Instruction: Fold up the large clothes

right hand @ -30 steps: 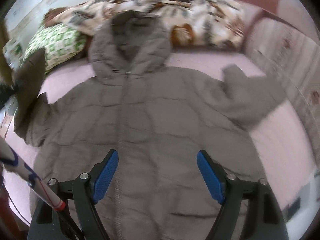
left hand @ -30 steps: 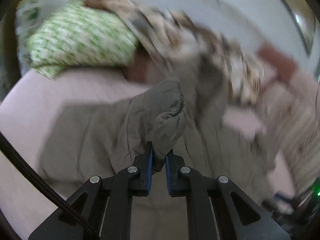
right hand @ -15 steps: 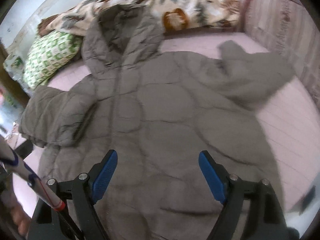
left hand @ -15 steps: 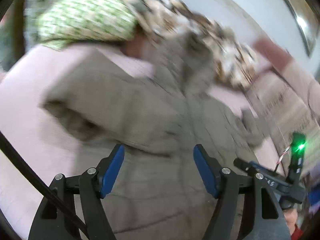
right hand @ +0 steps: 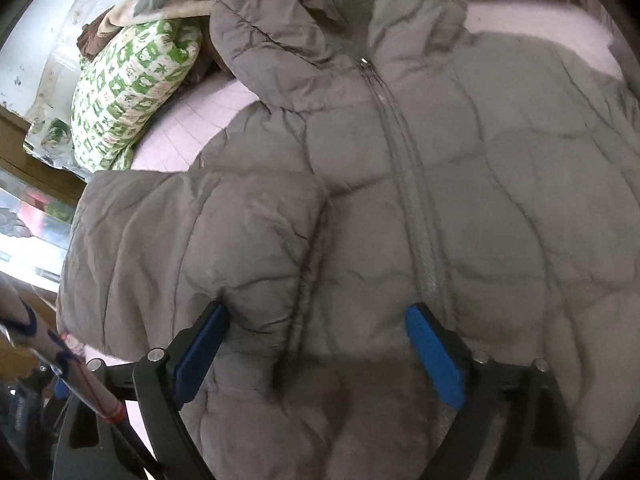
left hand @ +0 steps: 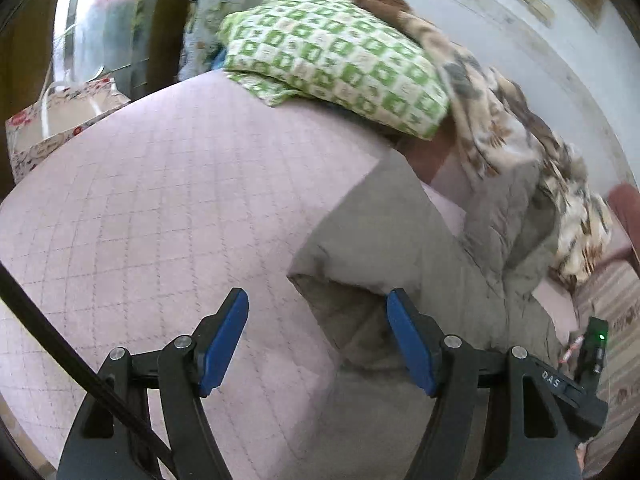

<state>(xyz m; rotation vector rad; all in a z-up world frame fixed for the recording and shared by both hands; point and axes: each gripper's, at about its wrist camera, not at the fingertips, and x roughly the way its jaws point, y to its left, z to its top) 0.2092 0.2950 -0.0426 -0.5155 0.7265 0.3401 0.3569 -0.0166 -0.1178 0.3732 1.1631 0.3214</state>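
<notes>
A large grey quilted hooded jacket (right hand: pixel 400 220) lies front up on a pink bed, zipper closed. Its left sleeve (right hand: pixel 192 248) is folded in over the body. In the left wrist view the jacket's folded edge (left hand: pixel 384 248) lies ahead of my left gripper (left hand: pixel 318 340), which is open and empty above the bed beside the jacket. My right gripper (right hand: pixel 316 356) is open and empty, low over the jacket's front, its blue pads (right hand: pixel 434 360) on either side of the folded sleeve's edge.
A green-and-white checked pillow (left hand: pixel 336 52) and a brown-and-cream patterned blanket (left hand: pixel 520 152) lie at the head of the bed. The pink quilted bedcover (left hand: pixel 152 208) spreads to the left. A floral bag (left hand: pixel 52 116) stands beyond the bed's left edge.
My left gripper let go of the sleeve cuff, opened and drew back left over the bedcover. The sleeve now lies folded across the jacket. My right gripper moved closer over the jacket.
</notes>
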